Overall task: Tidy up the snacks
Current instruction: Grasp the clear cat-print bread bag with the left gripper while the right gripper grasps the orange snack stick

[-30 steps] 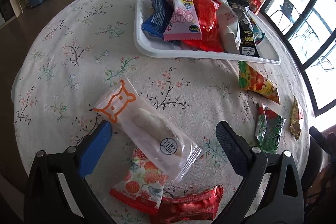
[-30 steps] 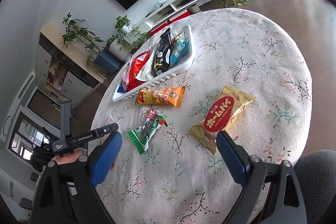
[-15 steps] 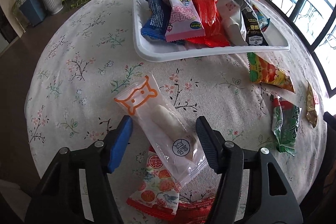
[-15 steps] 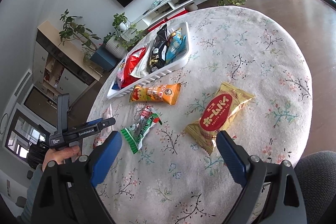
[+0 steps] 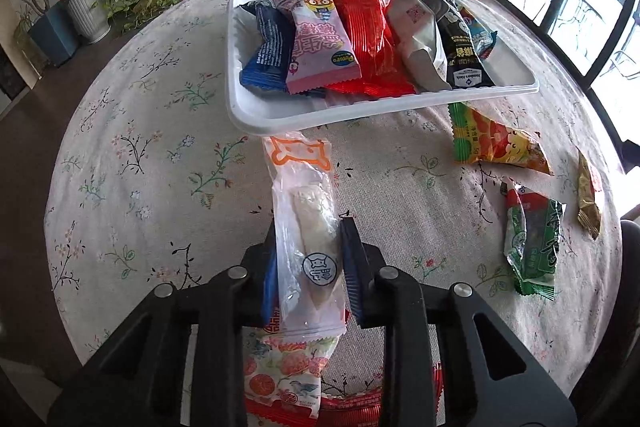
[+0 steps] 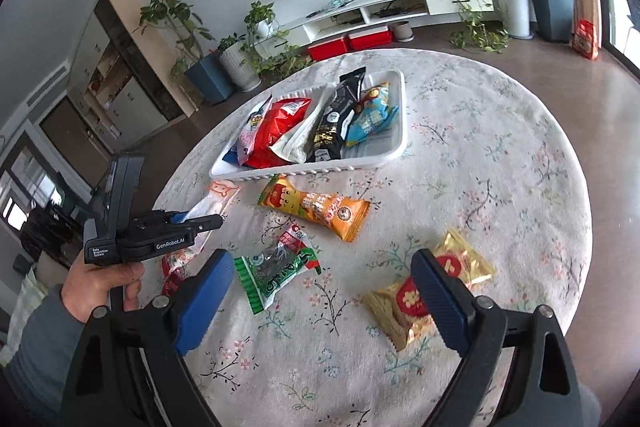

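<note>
A clear snack packet (image 5: 298,163) with an orange cat print lies lengthwise between the blue pads of my left gripper (image 5: 310,227). The jaws are closing and both pads press on its sides. Its far end reaches the rim of the white tray (image 5: 280,115), which holds several snack packets. In the right wrist view the left gripper (image 6: 200,223), held by a hand, has the same packet (image 6: 218,195) sticking out in front of the tray (image 6: 320,169). My right gripper (image 6: 320,257) stands open above the table with nothing between its fingers.
Loose on the flowered tablecloth lie an orange packet (image 6: 316,205), a green packet (image 6: 276,267) and a gold packet (image 6: 424,295). A floral packet (image 5: 280,375) and a red packet (image 5: 348,407) lie under the left gripper. The round table's edge curves close on all sides.
The left jaws have come together from wide open onto the clear packet, which now lies in line with the gripper. The right gripper has rolled and shifted, still open.
</note>
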